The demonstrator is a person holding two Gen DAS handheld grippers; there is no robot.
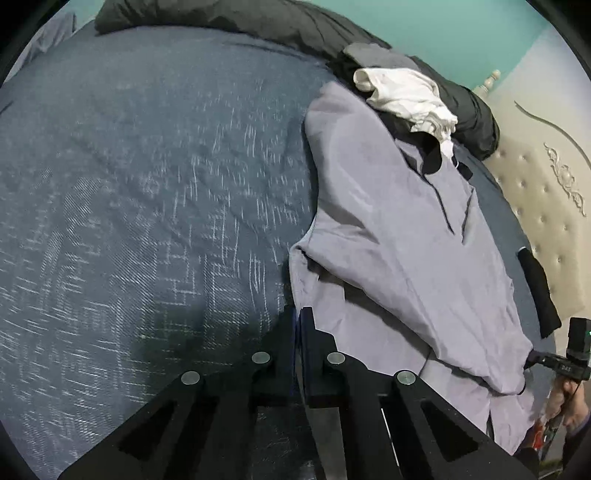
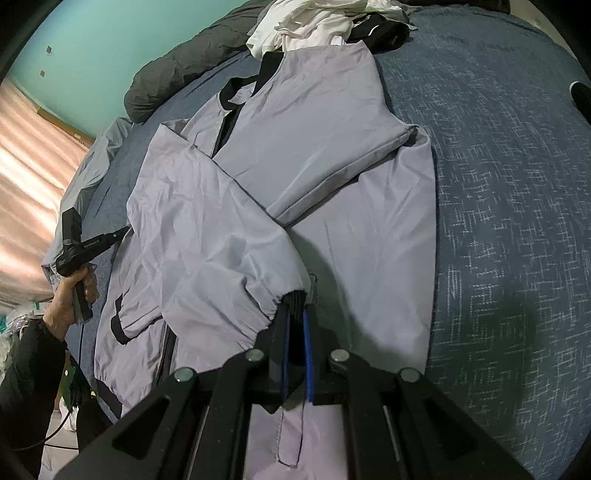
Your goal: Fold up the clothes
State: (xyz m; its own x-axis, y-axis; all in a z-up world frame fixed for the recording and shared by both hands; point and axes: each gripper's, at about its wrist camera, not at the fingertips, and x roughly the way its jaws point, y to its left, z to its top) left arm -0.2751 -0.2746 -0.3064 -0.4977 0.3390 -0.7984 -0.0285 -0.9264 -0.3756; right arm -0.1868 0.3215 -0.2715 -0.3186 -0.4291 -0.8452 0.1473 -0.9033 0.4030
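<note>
Right gripper (image 2: 295, 314) jaws clamping the black cuff (image 2: 295, 300) of the grey jacket (image 2: 332, 166); left gripper (image 1: 297, 314) jaws lying together, empty. Jacket lying lengthwise on the bed (image 2: 498, 203), collar pointing away.

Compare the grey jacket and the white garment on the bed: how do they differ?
The grey jacket lies spread flat with its sleeves folded across the body; the white garment sits crumpled in a heap. The jacket has black trim; the white garment looks plain. The right gripper pinches the jacket's cuff; nothing holds the white garment. Both rest on the blue bedspread.
</note>
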